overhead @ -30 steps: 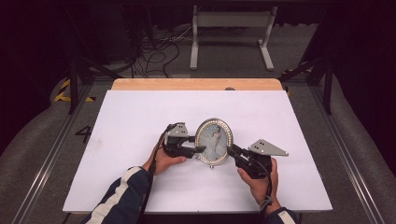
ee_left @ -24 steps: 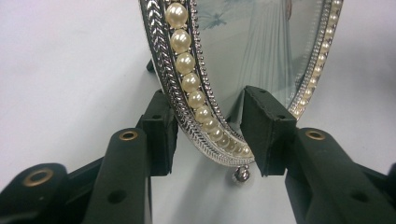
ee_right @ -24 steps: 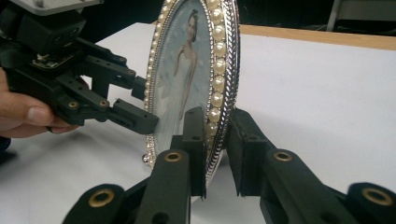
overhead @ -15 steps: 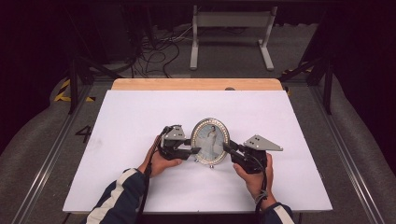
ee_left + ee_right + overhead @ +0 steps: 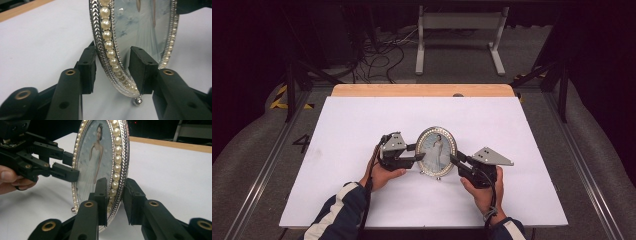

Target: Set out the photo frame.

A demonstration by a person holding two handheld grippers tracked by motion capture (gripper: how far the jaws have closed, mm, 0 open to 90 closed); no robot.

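Note:
An oval picture frame (image 5: 436,151) with a pearl and silver rim stands upright on the white table (image 5: 362,125), showing a person in a white dress. My left gripper (image 5: 421,152) is shut on its left rim. In the left gripper view the jaws (image 5: 112,50) straddle the pearl rim (image 5: 110,52) above a small ball foot (image 5: 137,100). My right gripper (image 5: 454,159) is shut on the lower right rim. In the right gripper view its jaws (image 5: 115,181) pinch the frame (image 5: 95,157) front and back, and the left gripper's fingers (image 5: 65,173) touch the far edge.
A wooden strip (image 5: 422,90) runs along the table's far edge. Beyond it a metal stand (image 5: 459,35) and cables (image 5: 382,55) lie on the floor. Metal rails (image 5: 584,165) flank the table. White surface stretches wide on both sides of the frame.
Both grippers and the frame have shifted slightly left, and the frame now stands straighter than a second ago. Both holds are unchanged.

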